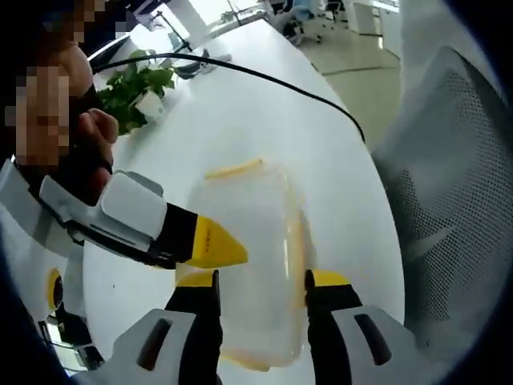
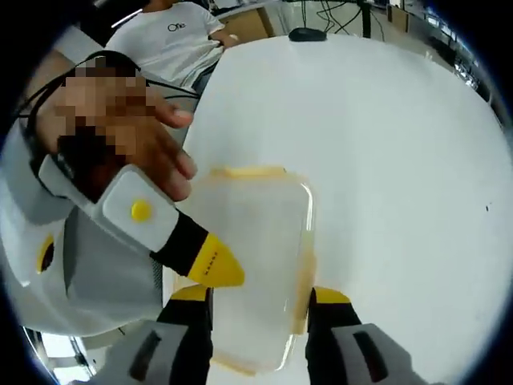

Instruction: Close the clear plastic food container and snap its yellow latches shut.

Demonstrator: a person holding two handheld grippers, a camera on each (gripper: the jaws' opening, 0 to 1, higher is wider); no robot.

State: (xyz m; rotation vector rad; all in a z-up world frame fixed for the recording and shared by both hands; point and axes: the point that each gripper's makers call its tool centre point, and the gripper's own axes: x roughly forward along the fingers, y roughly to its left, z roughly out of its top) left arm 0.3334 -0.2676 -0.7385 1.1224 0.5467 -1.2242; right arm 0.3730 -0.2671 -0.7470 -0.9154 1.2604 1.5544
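- Office room; white table (image 1: 240, 104), with a potted plant (image 1: 136, 88) at ten o'clock in the left gripper view.
- Clear container (image 1: 252, 257) lies on the table, lid on, between each view's own jaws.
- Left gripper (image 1: 260, 293) and right gripper (image 2: 260, 309): jaws apart, flanking the container.
- Likely light, stiff and slippery; press the yellow latches (image 2: 248, 172) at the rim.

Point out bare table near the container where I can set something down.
Free: the white table on the container's side away from the hand, and the stretch beyond the container toward the mouse. Crowded: the container's other side, where the left gripper and that hand reach in.
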